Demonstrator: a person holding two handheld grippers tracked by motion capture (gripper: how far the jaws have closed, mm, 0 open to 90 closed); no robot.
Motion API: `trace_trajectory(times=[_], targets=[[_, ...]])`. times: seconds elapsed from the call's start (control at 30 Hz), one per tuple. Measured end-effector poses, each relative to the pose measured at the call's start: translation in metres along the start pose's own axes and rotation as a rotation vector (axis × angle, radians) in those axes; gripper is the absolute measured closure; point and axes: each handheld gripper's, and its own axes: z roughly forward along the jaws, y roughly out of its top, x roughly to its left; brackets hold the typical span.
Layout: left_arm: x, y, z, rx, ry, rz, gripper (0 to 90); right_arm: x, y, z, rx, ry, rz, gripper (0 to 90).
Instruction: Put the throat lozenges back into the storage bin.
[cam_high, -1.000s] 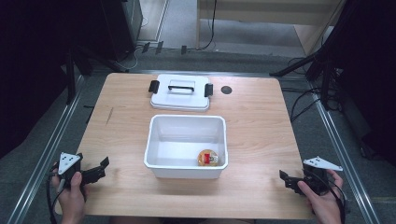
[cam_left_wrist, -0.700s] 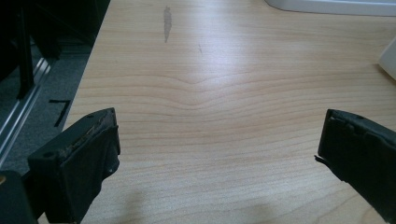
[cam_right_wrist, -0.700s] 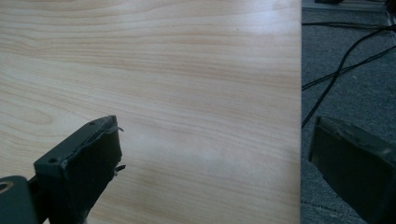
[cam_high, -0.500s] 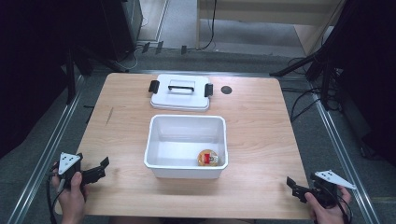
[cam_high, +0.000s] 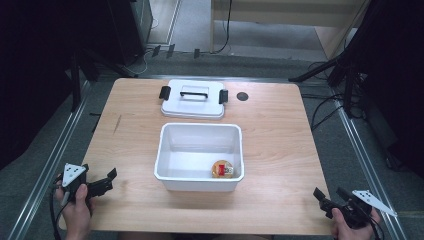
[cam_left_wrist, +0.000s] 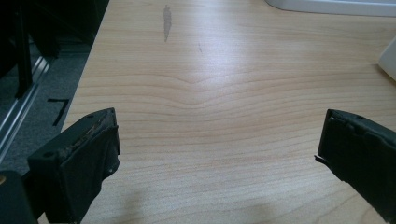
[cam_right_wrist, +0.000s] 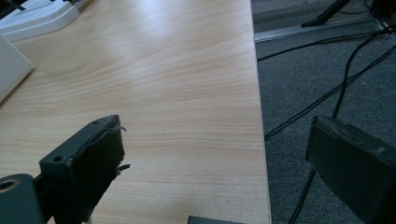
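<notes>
Left claw at the surface's near-left corner, jaws spread wide, holding nothing. White bin sits mid-surface, well apart from both claws; a small round red-and-yellow item lies inside, label unreadable. White lid rests behind it. Right claw at near-right corner, gaping, empty, one jaw past the edge.

table sides free | centre blocked: bin, lid

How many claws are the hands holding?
2. The left claw is at the table's near left corner, open and empty. The right claw is at the near right corner, open too, partly past the table's edge.
</notes>
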Motion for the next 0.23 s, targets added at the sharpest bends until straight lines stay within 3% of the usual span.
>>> trace_trajectory(times=[0.23], targets=[[0.0014,0.0000,-0.0002,-0.002,-0.003,-0.009,0.0,0.0044,-0.0001,0.0030,0.020,-0.031,-0.035,4.9]])
